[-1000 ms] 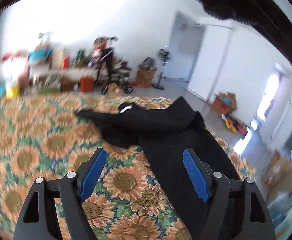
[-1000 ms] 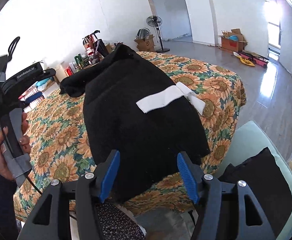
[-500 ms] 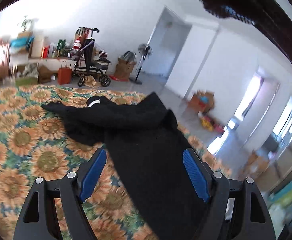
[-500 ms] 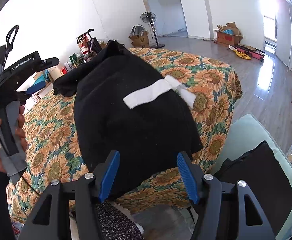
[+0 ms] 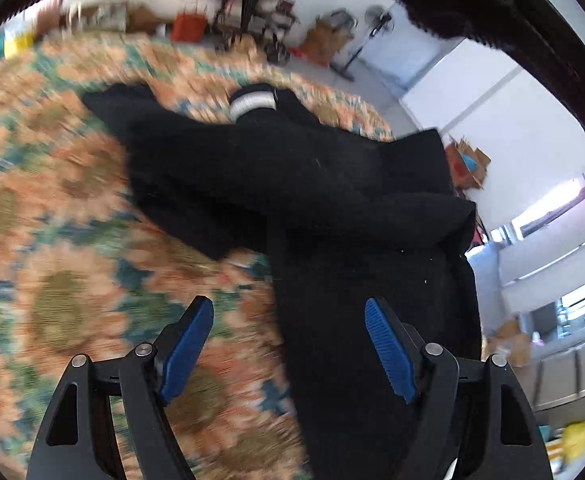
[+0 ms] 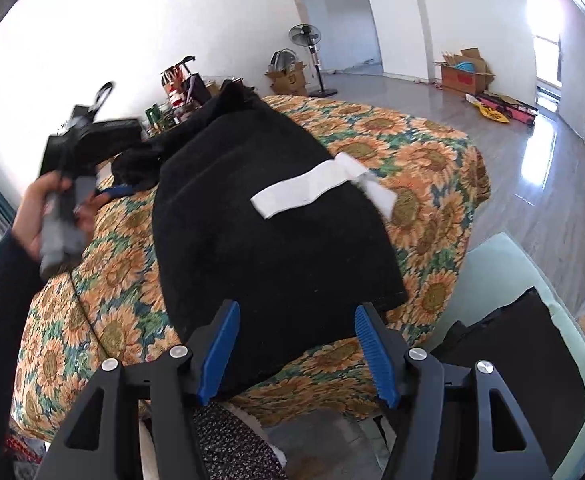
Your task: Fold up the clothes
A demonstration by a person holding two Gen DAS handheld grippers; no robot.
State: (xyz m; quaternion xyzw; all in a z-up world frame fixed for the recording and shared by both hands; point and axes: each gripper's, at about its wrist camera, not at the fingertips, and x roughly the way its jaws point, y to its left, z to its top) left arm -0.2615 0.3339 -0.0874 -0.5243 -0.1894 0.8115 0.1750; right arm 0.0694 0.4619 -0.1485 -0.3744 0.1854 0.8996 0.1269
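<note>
Looking down both wrist views, I see the black garment (image 6: 268,216) spread on the sunflower bedspread (image 6: 432,160), its long axis running away from me from the near bed edge toward the far wall. A white band (image 6: 304,192) lies across its top on the right side; in the left view a white cuff (image 5: 252,100) shows at the far end, where a sleeve (image 5: 140,120) trails off to the left.

My right gripper (image 6: 296,344) hangs just over the near hem, jaws released with nothing between the pads; the hem sits right ahead of it, not yet touched. My left gripper (image 5: 288,344) is also released and empty. It points down at the cloth's left edge, so the right pad sits over black fabric and the left pad over bare bedspread. From the right view I see a hand (image 6: 48,208) holding that gripper beside the garment's far left part, above the bed.

What the next move turns on, I judge: the garment's left edge runs straight between the left jaws, along the pointing line, so that gripper would pinch it there, while the right is nearer the hem. The left view is blurred, so I cannot tell how close its pads are to the cloth.
</note>
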